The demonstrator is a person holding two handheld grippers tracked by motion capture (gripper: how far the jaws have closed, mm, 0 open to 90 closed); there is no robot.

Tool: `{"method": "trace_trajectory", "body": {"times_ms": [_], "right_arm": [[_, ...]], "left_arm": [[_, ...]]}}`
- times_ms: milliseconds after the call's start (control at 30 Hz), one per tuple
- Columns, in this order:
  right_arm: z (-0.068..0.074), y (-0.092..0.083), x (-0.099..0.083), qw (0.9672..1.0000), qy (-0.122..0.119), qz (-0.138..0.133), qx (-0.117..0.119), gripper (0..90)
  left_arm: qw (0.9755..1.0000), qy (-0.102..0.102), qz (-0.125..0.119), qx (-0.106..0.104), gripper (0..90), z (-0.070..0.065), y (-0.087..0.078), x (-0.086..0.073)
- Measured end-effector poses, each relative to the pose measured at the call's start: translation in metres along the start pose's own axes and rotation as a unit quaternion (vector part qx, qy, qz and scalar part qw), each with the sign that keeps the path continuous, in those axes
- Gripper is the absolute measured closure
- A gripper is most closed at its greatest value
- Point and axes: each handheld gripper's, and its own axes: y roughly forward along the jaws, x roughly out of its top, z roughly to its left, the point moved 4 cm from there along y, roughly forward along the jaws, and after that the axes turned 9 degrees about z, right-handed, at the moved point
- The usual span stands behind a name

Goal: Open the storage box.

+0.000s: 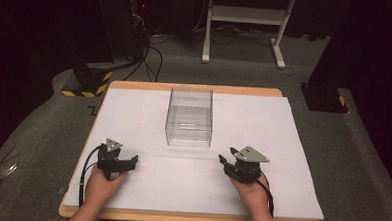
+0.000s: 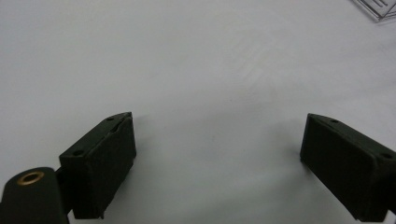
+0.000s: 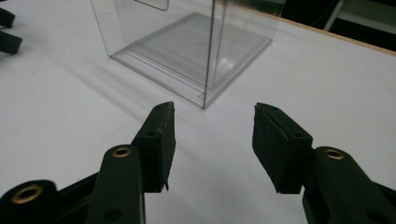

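Left gripper (image 2: 217,154) gapes wide, right gripper (image 3: 212,140) narrower, both empty near the desk's (image 1: 260,193) front edge; clear box (image 1: 189,116) mid-desk.

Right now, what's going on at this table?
A person sits with a tool in each hand, both resting near the front edge of the white table. The left tool and right tool are both open and hold nothing. A clear plastic box stands untouched at the middle of the table, apparently empty. The right tool points towards it; nothing is being handled yet.
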Motion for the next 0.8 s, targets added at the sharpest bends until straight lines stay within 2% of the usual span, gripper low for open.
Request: {"method": "trace_trajectory", "body": {"times_ms": [233, 433, 800], "right_arm": [[0.008, 0.009, 0.009, 0.9998, -0.003, -0.009, 0.015, 51.1], [0.012, 0.016, 0.023, 0.9991, 0.016, -0.022, 0.033, 54.9], [0.024, 0.027, 0.04, 0.9989, 0.004, -0.023, 0.041, 55.5]], "left_arm": [[1.0, 0.0, 0.0, 0.0, 10.8, 0.0, 0.0, 0.0], [1.0, 0.001, -0.001, 0.001, 10.9, 0.0, 0.0, 0.0], [1.0, 0.0, -0.001, 0.001, 10.9, 0.0, 0.0, 0.0]]}}
